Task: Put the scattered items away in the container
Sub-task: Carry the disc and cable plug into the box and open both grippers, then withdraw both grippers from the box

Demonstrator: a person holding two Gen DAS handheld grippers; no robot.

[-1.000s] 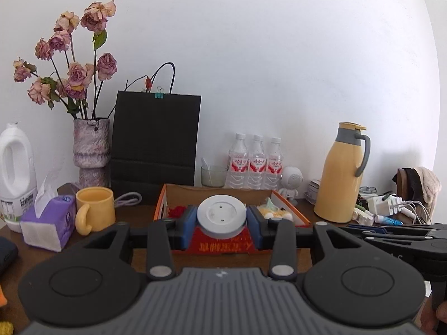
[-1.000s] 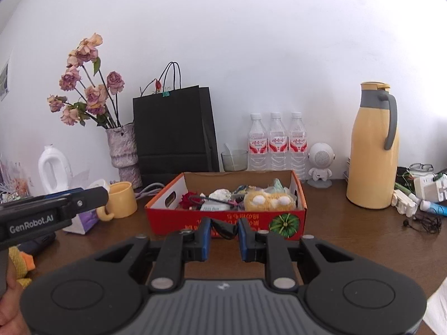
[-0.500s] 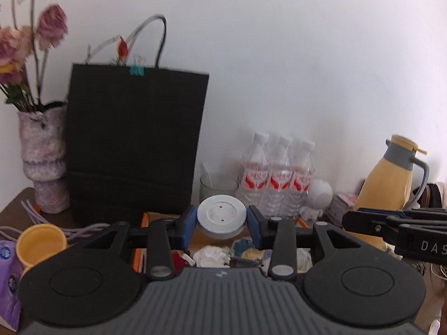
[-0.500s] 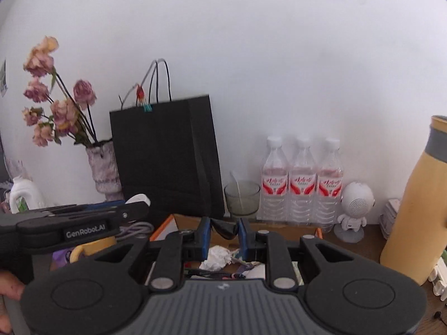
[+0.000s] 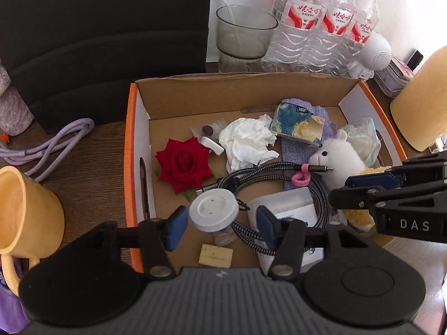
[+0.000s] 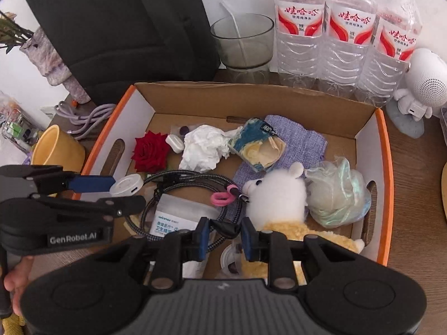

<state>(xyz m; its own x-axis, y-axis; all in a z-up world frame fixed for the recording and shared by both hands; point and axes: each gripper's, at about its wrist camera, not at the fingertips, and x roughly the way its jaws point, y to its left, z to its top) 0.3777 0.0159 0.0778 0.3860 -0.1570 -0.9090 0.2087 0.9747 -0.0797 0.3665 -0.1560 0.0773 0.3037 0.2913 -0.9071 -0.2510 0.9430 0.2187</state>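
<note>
The cardboard box with an orange rim (image 5: 130, 150) (image 6: 387, 167) lies below both grippers. It holds a red rose (image 5: 184, 164), crumpled tissue (image 5: 245, 142), a braided cable (image 5: 268, 173), a plush alpaca (image 6: 279, 192) and packets. My left gripper (image 5: 222, 223) points down into the box and its jaws are opening. A white round disc (image 5: 213, 210) (image 6: 125, 185) sits between them, clear of the right pad. My right gripper (image 6: 225, 237) hangs over the box's near side. Its jaws are opening too, and a small black band (image 6: 225, 227) still spans both pads.
Behind the box stand a black paper bag (image 6: 125, 28), a glass (image 5: 243, 33), three water bottles (image 6: 349, 36) and a white robot speaker (image 6: 424, 81). A yellow mug (image 5: 25, 209) and a purple cable (image 5: 56, 142) lie left of it. A yellow flask (image 5: 421, 103) stands to the right.
Both grippers moved forward and tipped down from facing the wall to looking into the box. The left jaws spread apart, away from the white disc. The right jaws widened slightly.
</note>
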